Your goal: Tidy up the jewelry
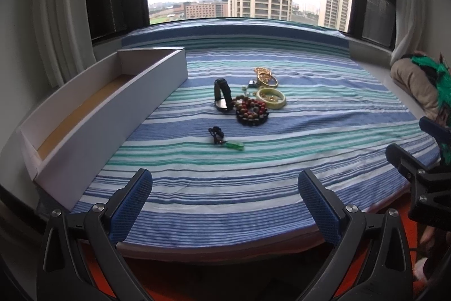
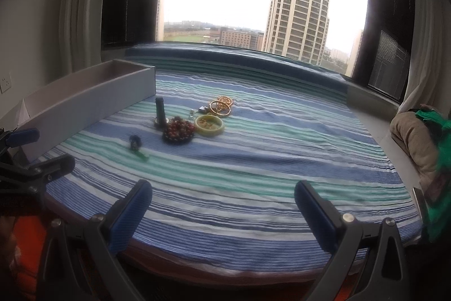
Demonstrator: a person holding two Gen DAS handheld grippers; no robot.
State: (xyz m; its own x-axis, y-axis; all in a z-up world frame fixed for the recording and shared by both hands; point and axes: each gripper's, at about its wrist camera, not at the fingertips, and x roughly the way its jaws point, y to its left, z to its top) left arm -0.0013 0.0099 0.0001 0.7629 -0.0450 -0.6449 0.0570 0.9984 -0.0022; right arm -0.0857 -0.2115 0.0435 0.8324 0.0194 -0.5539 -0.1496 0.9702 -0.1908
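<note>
Both claws, left claw (image 1: 225, 198) and right claw (image 2: 223, 206), are spread wide and holding nothing, hovering over the near edge of the striped surface (image 1: 324, 137). The jewelry pile (image 1: 251, 100) sits around the middle, green pendant (image 1: 235, 145) just nearer, long white box (image 1: 93, 114) along the left edge.

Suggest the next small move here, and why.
Probably advance the left gripper toward the green pendant, the nearest piece on the striped cloth. Both grippers are open and hold nothing, the white box looks empty, and the other jewelry lies clustered farther back.
</note>
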